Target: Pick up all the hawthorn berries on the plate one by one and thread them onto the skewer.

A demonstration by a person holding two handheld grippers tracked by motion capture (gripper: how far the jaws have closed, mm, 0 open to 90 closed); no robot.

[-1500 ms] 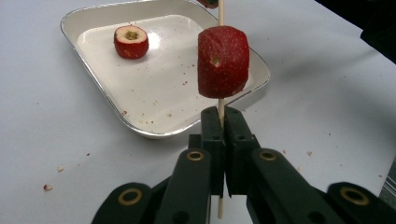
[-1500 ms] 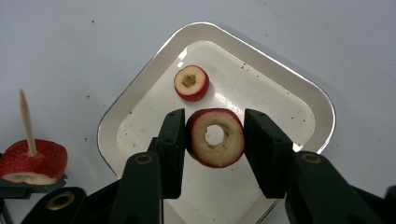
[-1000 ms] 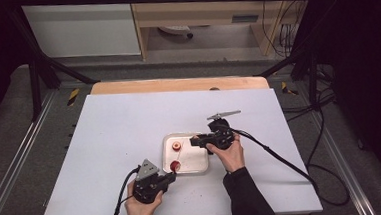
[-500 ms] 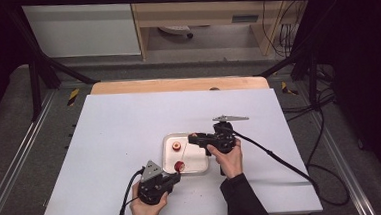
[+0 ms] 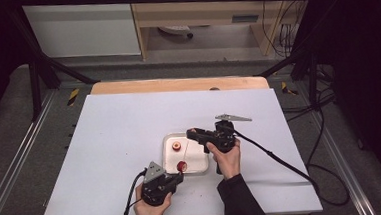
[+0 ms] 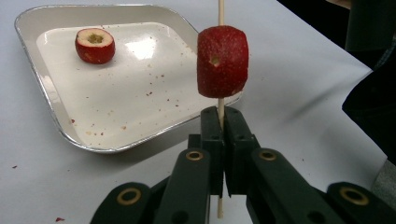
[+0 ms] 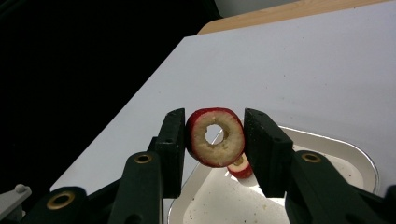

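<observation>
Your right gripper (image 5: 192,132) has lifted off the tray (image 5: 202,166) and now hangs above its far edge, jaws clamped on a cored hawthorn ring (image 7: 215,137), hole facing you. Your left gripper (image 5: 178,176) sits just short of the tray's near edge, pinched shut on the skewer (image 6: 220,112), one hawthorn (image 6: 222,62) threaded above its jaws. One cored piece (image 6: 95,45) remains in the tray. Next, I'd say, line the hole up with the skewer tip.

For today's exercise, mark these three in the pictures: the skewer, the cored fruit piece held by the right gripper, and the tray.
skewer (image 6: 220,108), left gripper view, bare stick below the speared fruit.
cored fruit piece (image 7: 198,135), right gripper view, pale cut face beside the hole.
tray (image 6: 44,100), left gripper view, its near metal rim.
</observation>
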